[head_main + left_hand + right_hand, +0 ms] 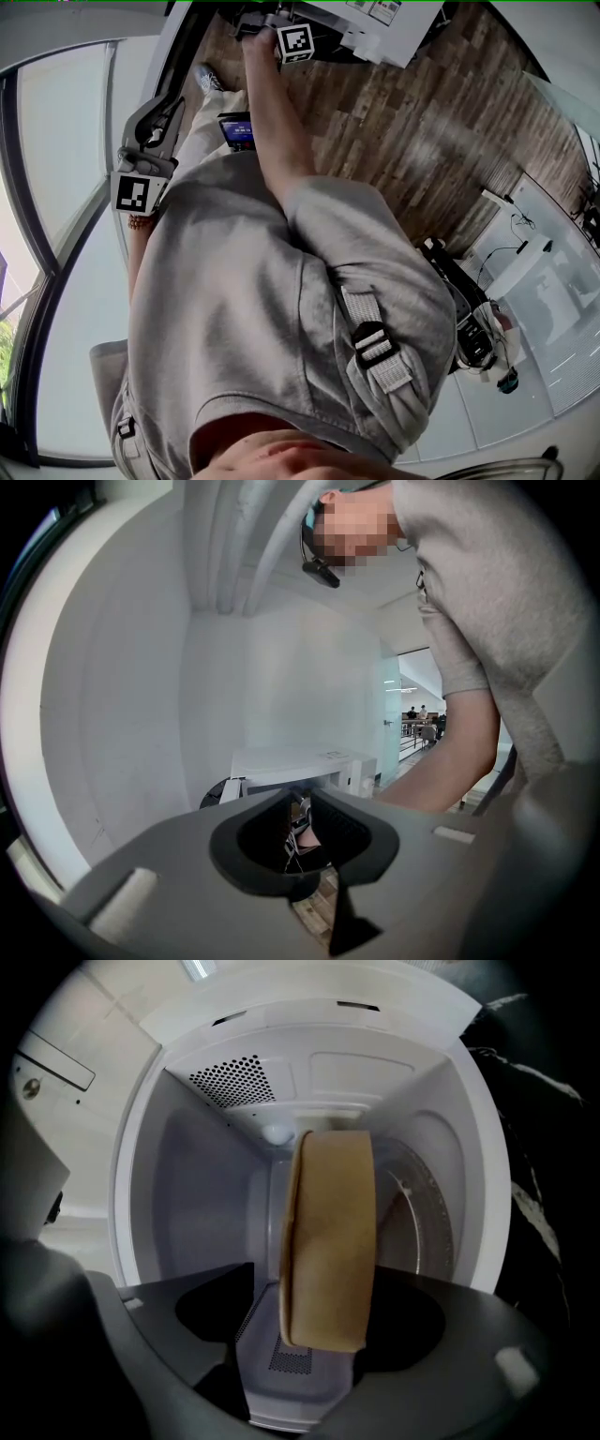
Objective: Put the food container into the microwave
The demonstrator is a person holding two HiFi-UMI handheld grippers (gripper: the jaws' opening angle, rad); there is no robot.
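Note:
The tan food container [328, 1232] stands inside the white microwave [187, 1194] cavity, beside the glass turntable [427, 1227]. It sits between the jaws of my right gripper [319, 1288]. The jaws stand open, with a strip of cavity floor showing between the left one and the container. In the head view, my right gripper [267, 23] reaches up into the microwave [375, 23] at the top edge. My left gripper [167, 111] hangs back at the left, jaws together and empty. In the left gripper view, the left gripper [300, 841] points toward the microwave [300, 766].
The person's torso and right arm [272, 122] fill the middle of the head view. A small device with a lit screen [236, 129] sits near the waist. Wooden floor [422, 112] spreads to the right, and white desks [544, 300] stand at the far right. A pale wall [141, 667] rises at the left.

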